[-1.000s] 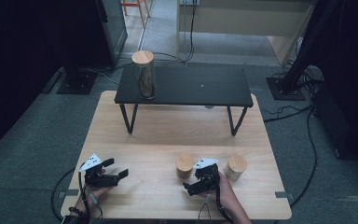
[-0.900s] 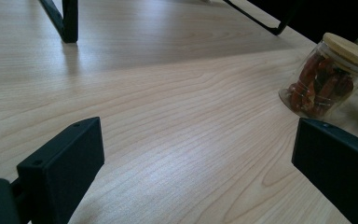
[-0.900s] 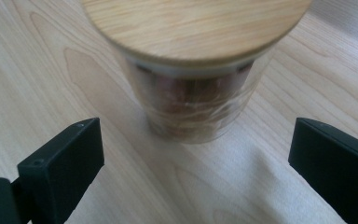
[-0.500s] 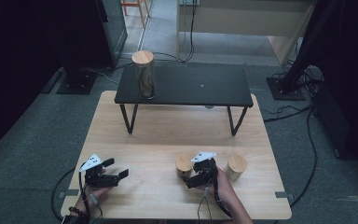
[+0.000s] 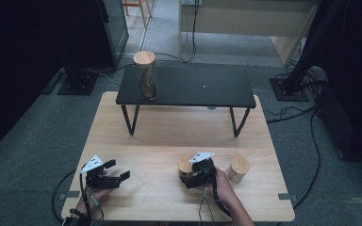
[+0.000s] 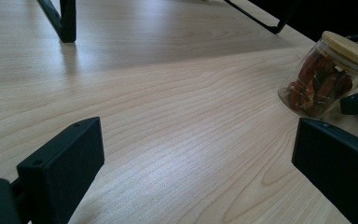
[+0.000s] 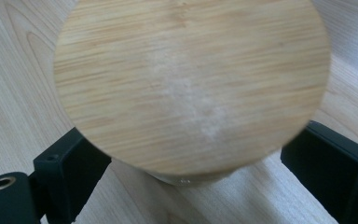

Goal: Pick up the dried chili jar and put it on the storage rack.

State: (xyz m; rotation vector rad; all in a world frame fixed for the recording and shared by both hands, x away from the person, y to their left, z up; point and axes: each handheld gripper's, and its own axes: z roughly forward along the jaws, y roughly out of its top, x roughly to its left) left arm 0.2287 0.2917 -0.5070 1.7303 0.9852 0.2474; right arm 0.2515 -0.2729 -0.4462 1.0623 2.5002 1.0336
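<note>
The glass jar of dried chillies (image 5: 185, 165) stands upright near the wooden table's (image 5: 169, 136) front edge, bamboo lid (image 7: 191, 84) up, between the spread jaws of the right gripper (image 5: 194, 177), which flank it without visibly pressing. A second lidded jar (image 5: 238, 168) stands just beside it to the right, open tabletop lies to the left, and the left gripper (image 5: 115, 179) rests there with jaws spread and nothing between them.

A lab-like recording space: a light wooden table (image 5: 136, 136) stands on grey carpet (image 5: 37, 141), ringed by dark curtains (image 5: 23, 42), black equipment stands (image 5: 78, 80) and trailing floor cables (image 5: 287, 115).
</note>
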